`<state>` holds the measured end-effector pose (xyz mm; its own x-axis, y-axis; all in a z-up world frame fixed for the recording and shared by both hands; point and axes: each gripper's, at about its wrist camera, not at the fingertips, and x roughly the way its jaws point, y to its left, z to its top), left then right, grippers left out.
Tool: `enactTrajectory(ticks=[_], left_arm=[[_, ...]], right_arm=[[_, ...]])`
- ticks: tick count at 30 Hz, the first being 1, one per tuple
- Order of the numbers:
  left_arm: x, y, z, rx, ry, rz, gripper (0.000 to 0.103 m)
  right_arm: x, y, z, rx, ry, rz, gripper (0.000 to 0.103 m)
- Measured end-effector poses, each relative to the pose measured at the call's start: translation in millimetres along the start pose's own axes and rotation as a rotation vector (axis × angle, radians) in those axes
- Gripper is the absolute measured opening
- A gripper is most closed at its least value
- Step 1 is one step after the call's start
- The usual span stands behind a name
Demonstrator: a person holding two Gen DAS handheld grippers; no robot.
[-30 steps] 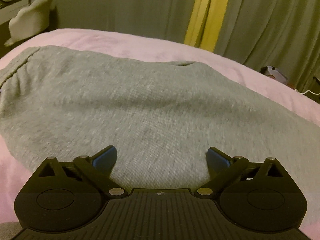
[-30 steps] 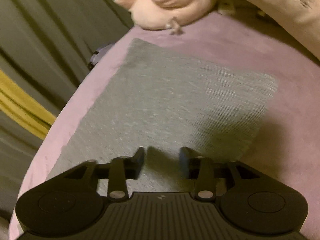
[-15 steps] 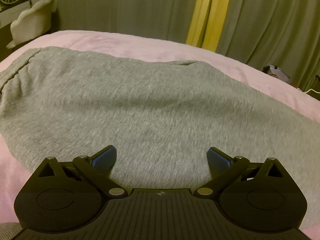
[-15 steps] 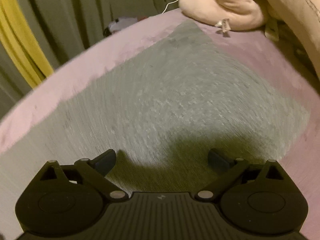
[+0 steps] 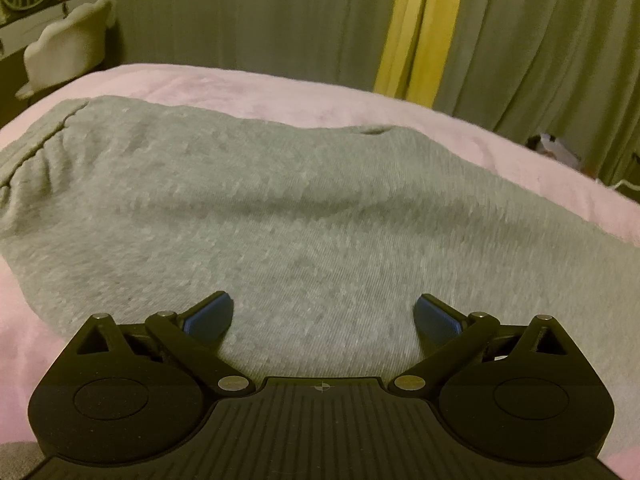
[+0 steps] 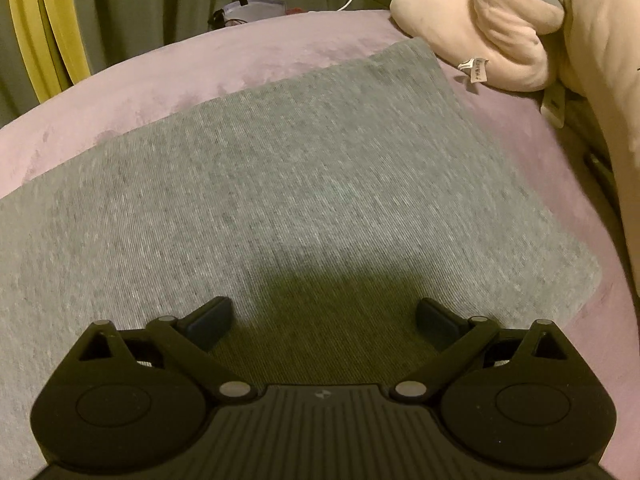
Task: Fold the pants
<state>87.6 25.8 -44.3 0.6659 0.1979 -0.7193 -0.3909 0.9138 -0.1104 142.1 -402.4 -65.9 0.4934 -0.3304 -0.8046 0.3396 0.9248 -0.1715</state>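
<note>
The grey pants [image 5: 280,208] lie spread flat on the pink blanket [image 5: 240,84], already doubled into one broad strip, so the first lengthwise fold looks done and the crosswise fold is the step in hand. Taking the pants as the landmark: the left gripper [image 5: 323,316] hangs over their near edge at the waistband [image 5: 36,148] end, its blue fingers [image 5: 210,314] spread wide with nothing between them but cloth lying below. The right gripper [image 6: 324,318] hangs over the near edge at the leg end, its fingers [image 6: 212,316] likewise released and empty, throwing a shadow on the cloth. Beyond the far corner of the leg end [image 6: 408,56] sits a pink plush toy [image 6: 480,40], just beside the pants but apparently not touching them — it could crowd a lift from that corner. The next move, as I judge it, calls for each gripper to drop to an edge, pinch both layers together, and carry one end over the other — keeping the layers aligned so the soft knit does not slide or bunch.
</note>
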Motion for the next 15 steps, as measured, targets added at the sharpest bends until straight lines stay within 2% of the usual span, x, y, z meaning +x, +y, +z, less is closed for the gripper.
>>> enactTrajectory(ticks=[3, 5, 11, 15], left_arm=[[-11.0, 2.7, 2.3, -0.016, -0.054, -0.015, 0.102], [-23.2, -0.6, 2.9, 0.011, -0.128, -0.038, 0.102], [-39.2, -42.5, 9.2, 0.223, -0.302, -0.006, 0.102], [-18.3, -73.2, 23.0, 0.235, -0.283, -0.049, 0.102]], right_arm=[[-1.0, 1.1, -0.2, 0.001, -0.001, 0.001, 0.099], [-1.1, 1.6, -0.6, -0.002, -0.005, -0.001, 0.099], [-0.1, 2.7, -0.9, -0.005, -0.017, -0.004, 0.099], [-0.1, 2.3, -1.7, -0.014, -0.034, 0.001, 0.099]])
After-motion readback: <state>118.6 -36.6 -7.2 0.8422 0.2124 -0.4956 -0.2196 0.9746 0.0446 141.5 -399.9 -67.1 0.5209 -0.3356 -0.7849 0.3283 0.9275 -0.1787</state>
